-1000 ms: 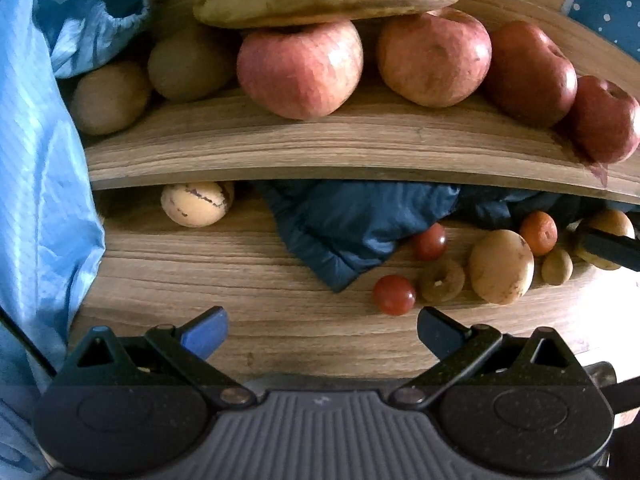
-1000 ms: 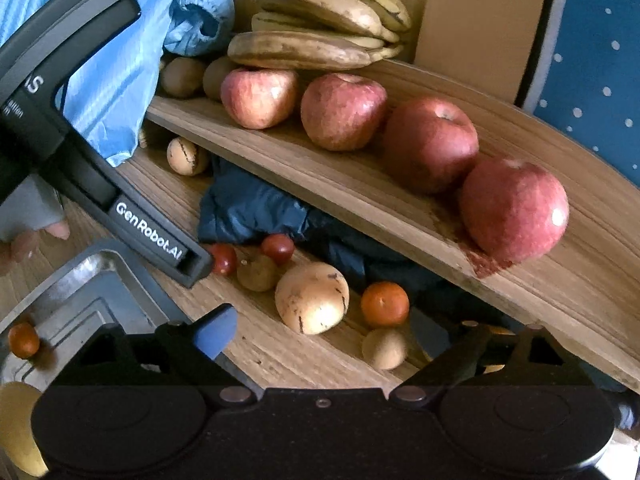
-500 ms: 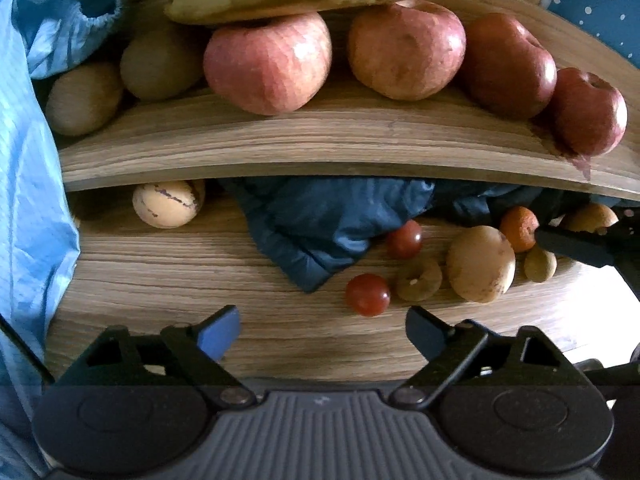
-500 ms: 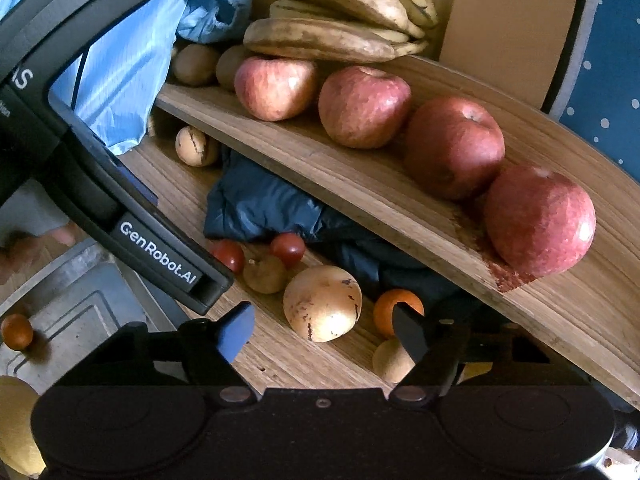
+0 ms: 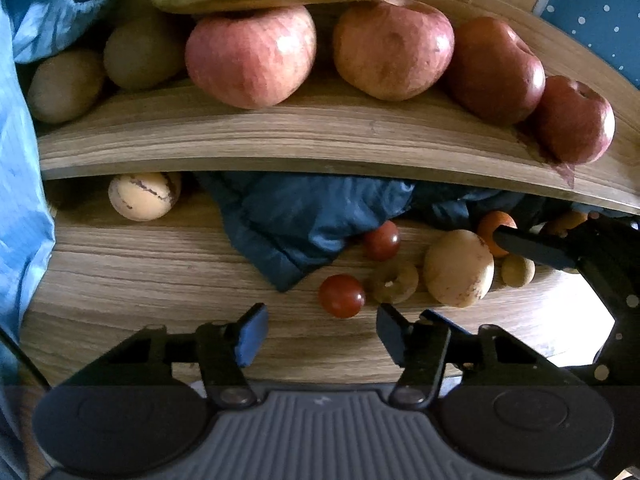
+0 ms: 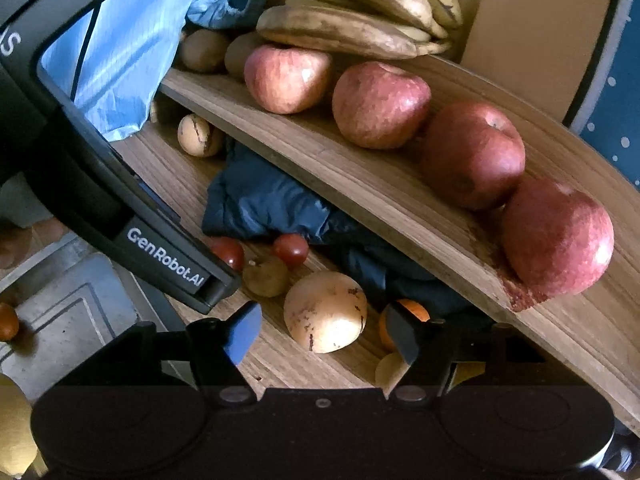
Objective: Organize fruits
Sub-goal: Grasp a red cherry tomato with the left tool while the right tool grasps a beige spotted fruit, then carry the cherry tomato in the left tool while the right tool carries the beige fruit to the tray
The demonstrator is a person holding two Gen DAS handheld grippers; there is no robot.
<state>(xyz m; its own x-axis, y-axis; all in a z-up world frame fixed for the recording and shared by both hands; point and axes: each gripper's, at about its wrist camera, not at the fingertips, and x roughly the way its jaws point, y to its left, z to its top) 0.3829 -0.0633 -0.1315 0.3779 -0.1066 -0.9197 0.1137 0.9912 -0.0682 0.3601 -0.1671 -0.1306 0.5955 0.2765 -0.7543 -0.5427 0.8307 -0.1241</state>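
Observation:
My left gripper (image 5: 322,334) is open and empty, just short of a small red tomato (image 5: 342,295) on the lower wooden board. Beside it lie a brown ring-shaped fruit (image 5: 394,281), a second tomato (image 5: 381,240), a pale yellow pear-like fruit (image 5: 458,267) and an orange (image 5: 496,226). My right gripper (image 6: 322,338) is open and empty, its fingers on either side of the near end of the yellow fruit (image 6: 326,312), with the orange (image 6: 416,308) behind its right finger. Several red apples (image 5: 250,54) and bananas (image 6: 352,20) sit on the upper shelf (image 5: 320,136).
A dark blue cloth (image 5: 304,220) lies under the shelf. A striped pale fruit (image 5: 142,196) sits at the back left. Light blue fabric (image 5: 24,208) hangs on the left. A metal tray (image 6: 60,320) with a small orange fruit (image 6: 6,322) is at the right view's lower left. Kiwis (image 5: 66,86) sit on the shelf's left end.
Both grippers have moved forward toward the fruits on the lower board and their jaws have narrowed. The right gripper now straddles the yellow fruit; the left one is nearer the tomato.

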